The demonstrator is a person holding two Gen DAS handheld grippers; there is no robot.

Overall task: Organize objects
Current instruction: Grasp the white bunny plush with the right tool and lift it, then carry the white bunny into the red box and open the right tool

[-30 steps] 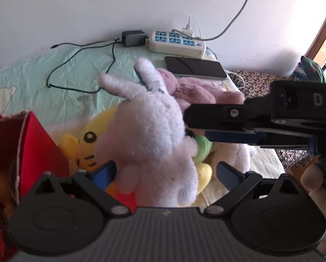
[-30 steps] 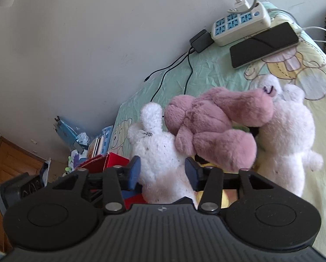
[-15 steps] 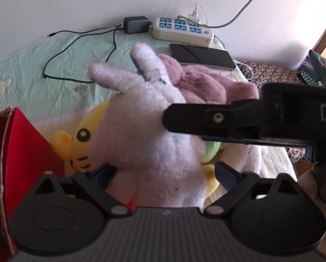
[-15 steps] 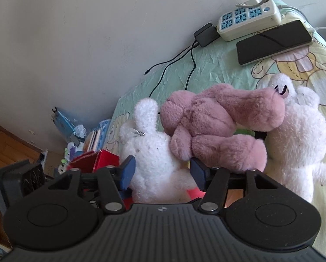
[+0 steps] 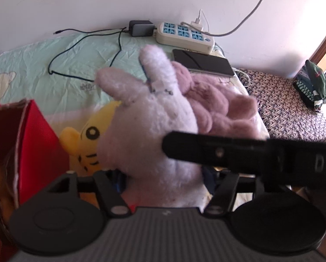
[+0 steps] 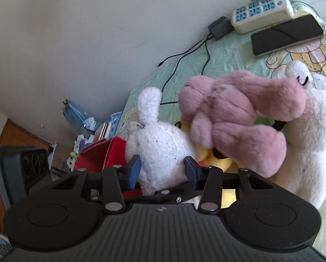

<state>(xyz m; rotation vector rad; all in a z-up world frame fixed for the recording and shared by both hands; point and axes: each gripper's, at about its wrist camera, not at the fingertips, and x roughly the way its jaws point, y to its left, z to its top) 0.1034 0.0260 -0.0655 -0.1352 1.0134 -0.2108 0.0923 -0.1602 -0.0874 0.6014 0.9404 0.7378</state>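
Observation:
A pale white-pink plush rabbit (image 5: 149, 126) stands upright among a pile of soft toys on the bed. My left gripper (image 5: 163, 181) is shut on the rabbit's body. My right gripper (image 6: 162, 170) has its blue pads on either side of the same rabbit (image 6: 160, 152), gripping its lower body; its black arm (image 5: 250, 155) crosses the left wrist view. A mauve plush (image 6: 239, 113) lies against the rabbit, over a yellow tiger plush (image 5: 91, 144). A second white plush (image 6: 316, 120) sits to the right. A red box (image 5: 36, 144) stands at left.
A power strip (image 5: 184, 36), a black adapter (image 5: 140, 28) with cable and a black phone (image 5: 203, 62) lie on the green bed sheet (image 5: 53, 65) by the wall. A patterned cushion (image 5: 294, 109) is at right. Floor clutter (image 6: 86, 128) sits beyond the bed edge.
Both grippers have closed in on the rabbit: the left fingers narrowed onto its body and the right gripper's arm moved further left across it. The right gripper opened wider around the rabbit.

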